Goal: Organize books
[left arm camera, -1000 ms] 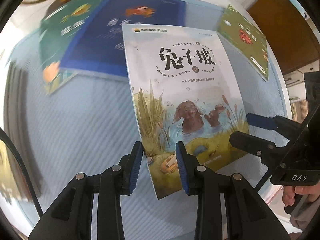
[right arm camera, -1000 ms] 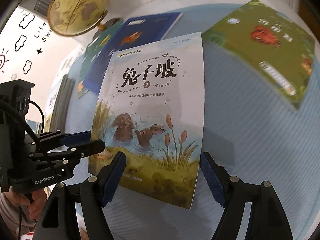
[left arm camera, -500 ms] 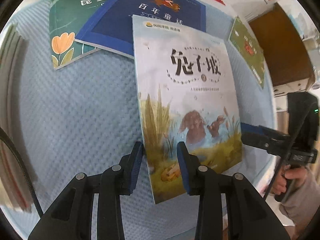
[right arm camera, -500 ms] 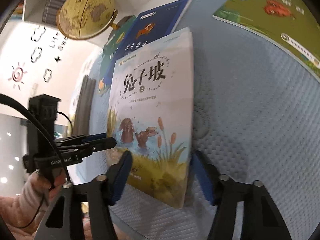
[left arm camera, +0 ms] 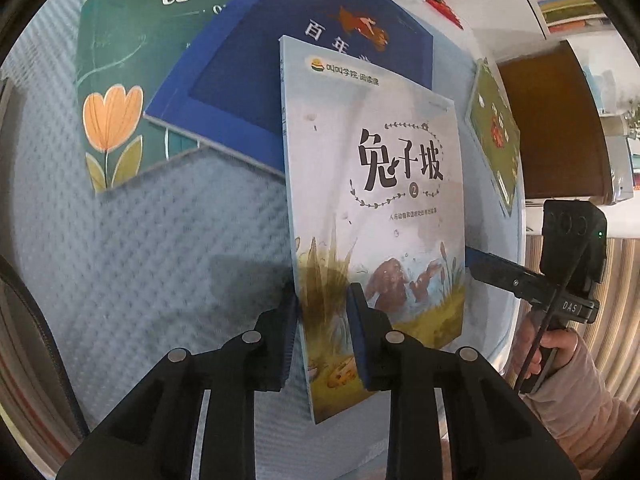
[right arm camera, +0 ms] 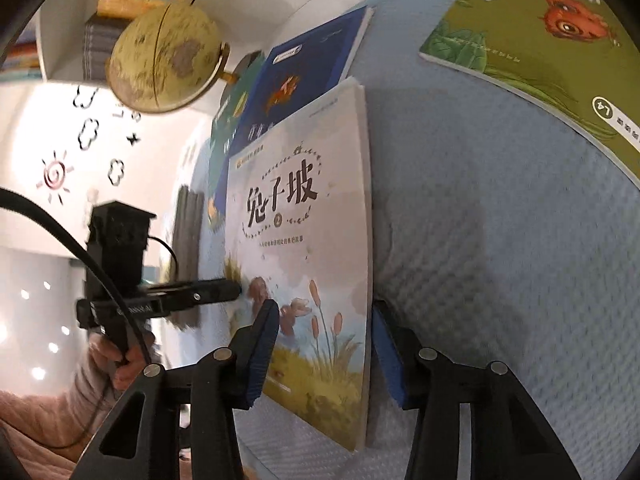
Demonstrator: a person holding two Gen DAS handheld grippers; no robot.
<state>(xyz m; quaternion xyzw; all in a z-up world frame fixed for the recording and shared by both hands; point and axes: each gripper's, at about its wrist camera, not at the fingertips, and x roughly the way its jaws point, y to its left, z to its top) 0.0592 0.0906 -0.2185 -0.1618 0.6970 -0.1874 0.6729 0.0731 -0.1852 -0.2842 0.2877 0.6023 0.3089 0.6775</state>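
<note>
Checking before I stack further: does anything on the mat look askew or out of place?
Yes. The olive-green book lies alone at the mat's far right, skewed, apart from the blue book overlapping the dark-green book. The rabbit book is lifted in the left claw.

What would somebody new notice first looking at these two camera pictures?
The pale picture book with two rabbits in a pond, held up off the light blue textured mat: the left gripper is clamped on its lower edge, and the right gripper is closing around its lower corner. Behind it a dark blue book overlaps a green tulip-cover book; a yellowish globe stands beyond.
</note>
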